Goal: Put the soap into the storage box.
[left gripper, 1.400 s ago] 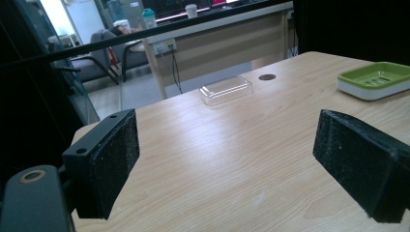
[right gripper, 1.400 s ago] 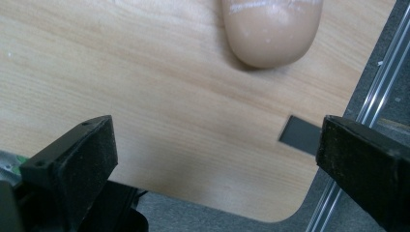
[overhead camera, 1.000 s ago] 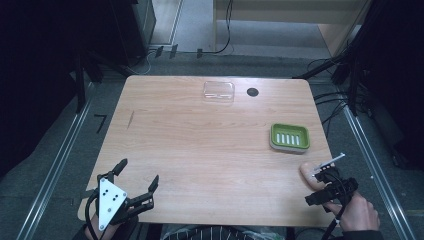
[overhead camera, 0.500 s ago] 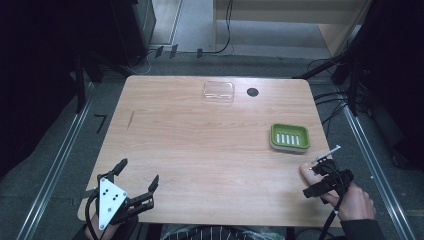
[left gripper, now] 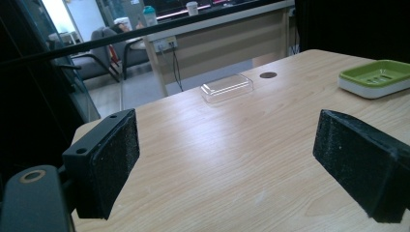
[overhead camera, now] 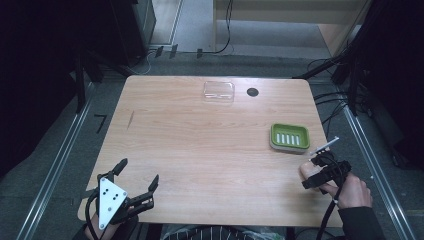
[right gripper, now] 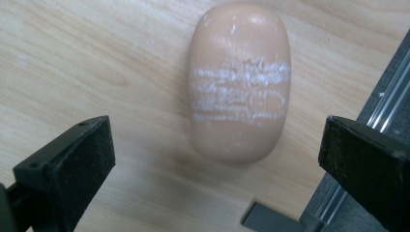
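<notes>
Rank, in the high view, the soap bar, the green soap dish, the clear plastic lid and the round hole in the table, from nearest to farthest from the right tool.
1. Soap bar: directly under the right tool, near the table's right edge.
2. Green soap dish: just beyond, right side.
3. Round hole: far edge, right of centre.
4. Clear plastic lid: far edge, beside the hole, slightly farther.

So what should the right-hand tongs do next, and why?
Probably come straight down over the soap and close. In the right gripper view the right tongs are open and look down on the bar, which lies flat on the table ahead of the two pads and is not yet between them. The green dish close by is empty, a likely place for it.
</notes>
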A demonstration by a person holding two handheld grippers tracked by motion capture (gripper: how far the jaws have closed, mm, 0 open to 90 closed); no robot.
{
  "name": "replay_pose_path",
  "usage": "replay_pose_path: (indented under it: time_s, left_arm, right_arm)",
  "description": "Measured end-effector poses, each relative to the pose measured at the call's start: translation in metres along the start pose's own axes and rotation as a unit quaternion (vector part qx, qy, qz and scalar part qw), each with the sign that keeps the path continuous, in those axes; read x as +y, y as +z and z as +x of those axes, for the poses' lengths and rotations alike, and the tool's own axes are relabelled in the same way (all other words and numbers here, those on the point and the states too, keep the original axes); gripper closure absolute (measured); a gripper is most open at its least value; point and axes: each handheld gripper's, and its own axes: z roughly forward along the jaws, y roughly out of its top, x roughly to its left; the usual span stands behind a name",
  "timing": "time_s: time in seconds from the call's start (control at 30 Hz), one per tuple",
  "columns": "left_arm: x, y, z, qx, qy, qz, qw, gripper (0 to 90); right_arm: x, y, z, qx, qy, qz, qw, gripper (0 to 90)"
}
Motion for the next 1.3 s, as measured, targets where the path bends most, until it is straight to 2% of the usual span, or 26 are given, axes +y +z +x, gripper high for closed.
replay_pose_path:
  time_s: [0.13,0.47,0.7,0.77,0.8,0.83,1.1,1.3]
  left_arm:
    - [0.0,0.0,0.0,0.0,0.0,-0.001,1.0,9.6]
    - [0.0,0.0,0.0,0.0,-0.001,-0.001,1.0,9.6]
    - [0.0,0.0,0.0,0.0,-0.001,-0.001,1.0,9.6]
    - [0.0,0.0,0.0,0.001,-0.002,-0.001,1.0,9.6]
    - [0.0,0.0,0.0,0.001,-0.002,-0.001,1.0,9.6]
    - [0.0,0.0,0.0,0.001,-0.001,-0.001,1.0,9.6]
    - [0.0,0.0,0.0,0.001,-0.001,0.0,1.0,9.6]
    - [0.0,0.0,0.0,0.001,-0.001,-0.001,1.0,9.6]
  right_arm:
    - [0.006,0.004,-0.005,0.007,0.006,0.002,1.0,0.0]
    - [0.02,0.017,-0.012,0.018,-0.008,0.021,0.9996,0.0]
    - [0.03,0.029,-0.016,0.02,-0.02,0.045,0.9986,7.2]
    - [0.031,0.031,-0.017,0.02,-0.016,0.052,0.9983,10.6]
    - [0.031,0.031,-0.017,0.02,-0.016,0.052,0.9983,10.6]
    - [0.032,0.032,-0.019,0.024,-0.017,0.055,0.998,15.1]
    - [0.034,0.037,-0.021,0.029,-0.018,0.066,0.9972,20.5]
    - [0.035,0.038,-0.02,0.03,-0.022,0.073,0.9967,30.5]
